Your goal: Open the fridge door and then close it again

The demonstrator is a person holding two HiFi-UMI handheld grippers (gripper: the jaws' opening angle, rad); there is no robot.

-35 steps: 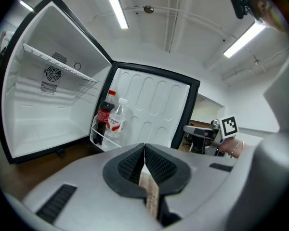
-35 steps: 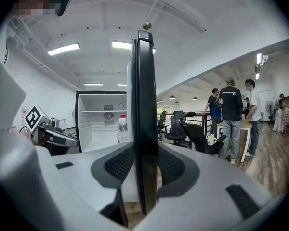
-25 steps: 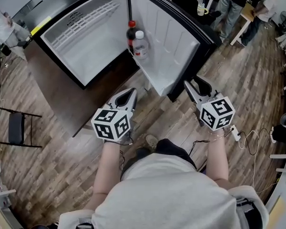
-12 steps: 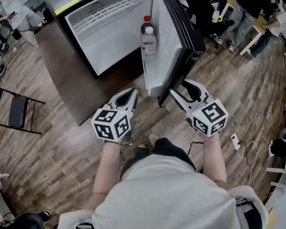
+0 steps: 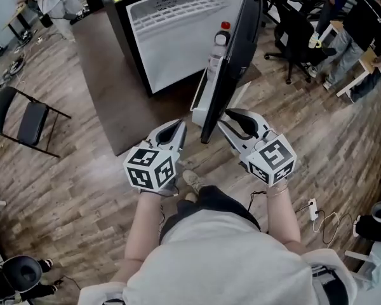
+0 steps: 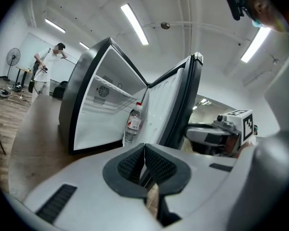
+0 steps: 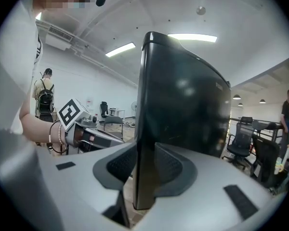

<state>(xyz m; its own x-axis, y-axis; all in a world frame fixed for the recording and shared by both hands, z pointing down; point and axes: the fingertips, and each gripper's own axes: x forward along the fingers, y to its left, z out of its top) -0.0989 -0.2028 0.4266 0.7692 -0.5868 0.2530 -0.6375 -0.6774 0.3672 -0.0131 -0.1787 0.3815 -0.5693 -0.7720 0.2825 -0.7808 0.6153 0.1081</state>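
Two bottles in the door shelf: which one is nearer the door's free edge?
The clear white-capped bottle; the red-capped bottle stands behind it, farther from you.

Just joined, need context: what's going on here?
A person works a fridge door with two handheld grippers. The right gripper has the door's free edge between its jaws, which have just been closing on it. The left gripper is shut and empty, near the door's inner side. The door stands partly open, bottles in its shelf.
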